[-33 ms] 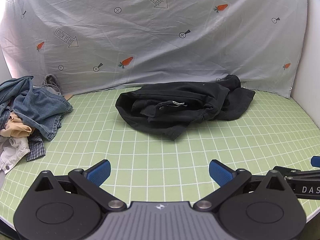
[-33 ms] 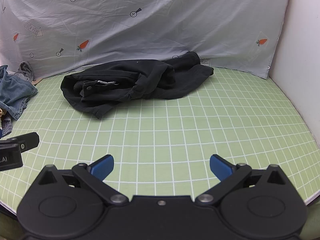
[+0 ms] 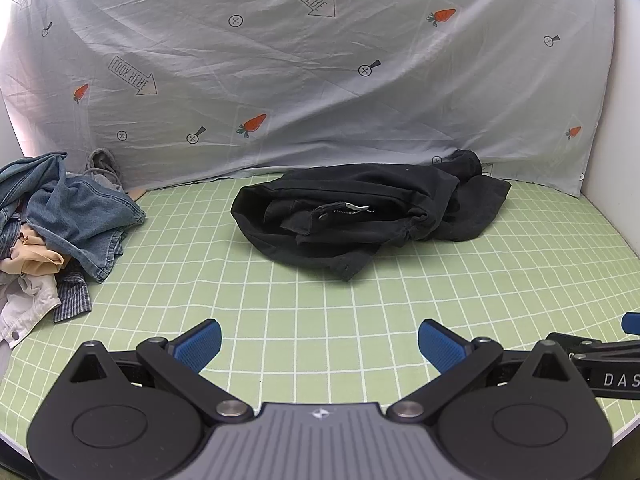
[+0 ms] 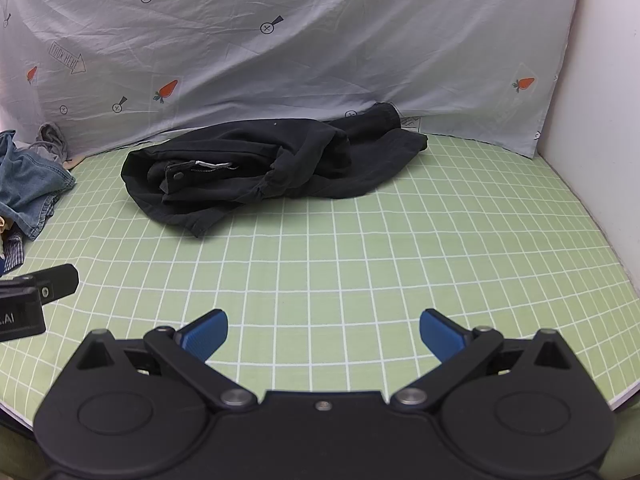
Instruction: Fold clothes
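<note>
A crumpled black garment [image 3: 360, 220] with a zipper and a snap lies bunched at the far middle of the green grid mat [image 3: 280, 304]. In the right wrist view the same black garment [image 4: 260, 172] sits far left of centre. My left gripper [image 3: 320, 342] hovers open over the mat's near part, well short of the garment, its blue pads [image 3: 200, 344] holding nothing. My right gripper [image 4: 323, 334] is also open and empty, beside the left one. Part of the right gripper's body [image 3: 600, 364] shows at the left view's right edge.
A heap of other clothes [image 3: 60, 224], denim, beige, white and plaid, lies at the mat's left edge. A pale printed sheet [image 3: 320, 80] hangs behind the mat. A white wall [image 4: 600, 140] bounds the right side. The mat's front edge [image 4: 624, 400] is close under both grippers.
</note>
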